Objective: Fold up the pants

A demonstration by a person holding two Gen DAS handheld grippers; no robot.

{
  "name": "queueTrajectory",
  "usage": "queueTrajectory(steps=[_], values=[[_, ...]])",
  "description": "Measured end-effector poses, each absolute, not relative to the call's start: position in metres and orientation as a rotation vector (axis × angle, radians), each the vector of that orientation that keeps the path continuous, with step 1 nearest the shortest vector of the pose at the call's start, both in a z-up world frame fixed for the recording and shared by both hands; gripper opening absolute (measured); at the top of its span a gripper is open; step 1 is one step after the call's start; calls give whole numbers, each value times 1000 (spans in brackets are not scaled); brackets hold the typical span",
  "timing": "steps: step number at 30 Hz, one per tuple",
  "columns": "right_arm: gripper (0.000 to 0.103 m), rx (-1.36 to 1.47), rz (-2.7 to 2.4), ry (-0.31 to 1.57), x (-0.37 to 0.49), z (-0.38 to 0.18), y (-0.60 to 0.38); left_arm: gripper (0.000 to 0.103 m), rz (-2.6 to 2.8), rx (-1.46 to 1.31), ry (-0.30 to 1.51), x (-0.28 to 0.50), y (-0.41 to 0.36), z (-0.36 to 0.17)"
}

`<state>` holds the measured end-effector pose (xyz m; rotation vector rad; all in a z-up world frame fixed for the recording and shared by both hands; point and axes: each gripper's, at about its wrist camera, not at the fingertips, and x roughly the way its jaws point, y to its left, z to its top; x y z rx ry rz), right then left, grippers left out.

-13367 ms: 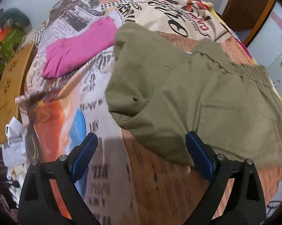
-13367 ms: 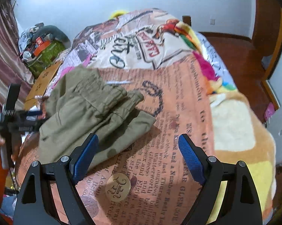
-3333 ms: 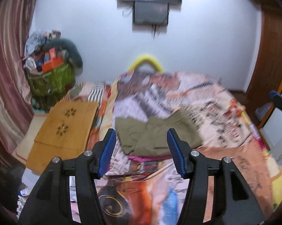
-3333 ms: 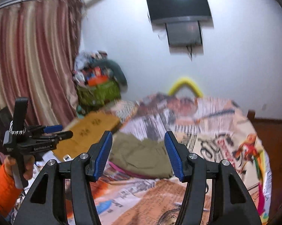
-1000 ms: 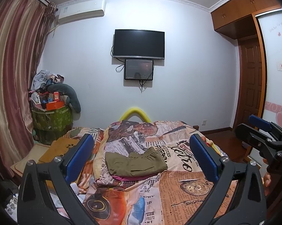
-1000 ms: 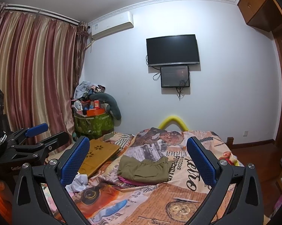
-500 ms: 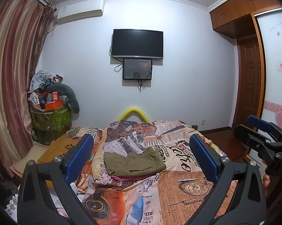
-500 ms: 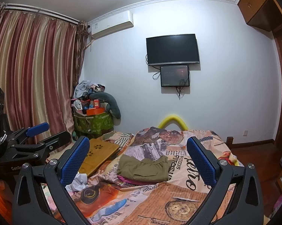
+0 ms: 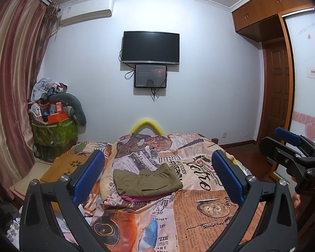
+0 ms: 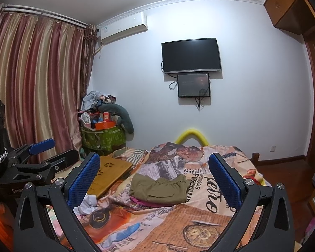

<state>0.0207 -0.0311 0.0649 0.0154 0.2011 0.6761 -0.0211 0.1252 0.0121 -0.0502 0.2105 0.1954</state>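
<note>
**Pants folded and stacked; both grippers held clear**

The pants lay as a compact olive rectangle on the bed, nearer its left edge than its right and about midway along its length. The elastic waistband showed along the far side, and the edges looked fairly square. They rested on top of a pink garment, of which only a thin strip showed beneath the near edge. From the right wrist view the same bundle looked flat and settled, with no leg trailing loose.

The left gripper was held well back from the bed, its jaws spread wide with nothing between them. The right gripper was likewise wide apart and empty, well away from the cloth. Each tool also showed at the edge of the other's view, raised level and touching nothing.

By my judgement the folding was done: the pants were folded down to a small stack and set in place, and neither tool had any hold on them. Nothing plainly remained, save perhaps squaring a slightly rumpled waistband corner.
</note>
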Motion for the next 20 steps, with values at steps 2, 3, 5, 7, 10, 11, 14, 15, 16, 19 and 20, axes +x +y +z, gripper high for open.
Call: queueTrajectory(steps=[2, 3, 5, 7, 10, 11, 14, 15, 16, 19, 20], values=[[103, 16, 676, 202, 21, 65, -31, 103, 195, -47, 211, -21, 124, 12], [103, 17, 676, 202, 20, 65, -32, 103, 195, -49, 211, -21, 124, 12], [103, 17, 676, 202, 21, 65, -32, 103, 187, -54, 215, -20, 124, 11], [103, 16, 675, 203, 21, 65, -32, 103, 178, -57, 218, -21, 123, 11], [103, 17, 674, 205, 21, 66, -31, 103, 175, -50, 217, -21, 122, 12], [103, 17, 674, 205, 21, 66, -31, 103, 175, -49, 217, -21, 121, 12], [103, 17, 675, 208, 21, 66, -31, 103, 170, -56, 219, -21, 121, 11], [103, 17, 674, 208, 21, 65, -31, 103, 168, -60, 221, -20, 122, 12], [103, 17, 675, 209, 21, 65, -31, 103, 166, -63, 222, -20, 122, 12], [103, 18, 674, 210, 21, 65, -31, 103, 165, -65, 227, -19, 122, 12], [103, 18, 673, 210, 21, 65, -32, 103, 167, -67, 227, -19, 123, 12]])
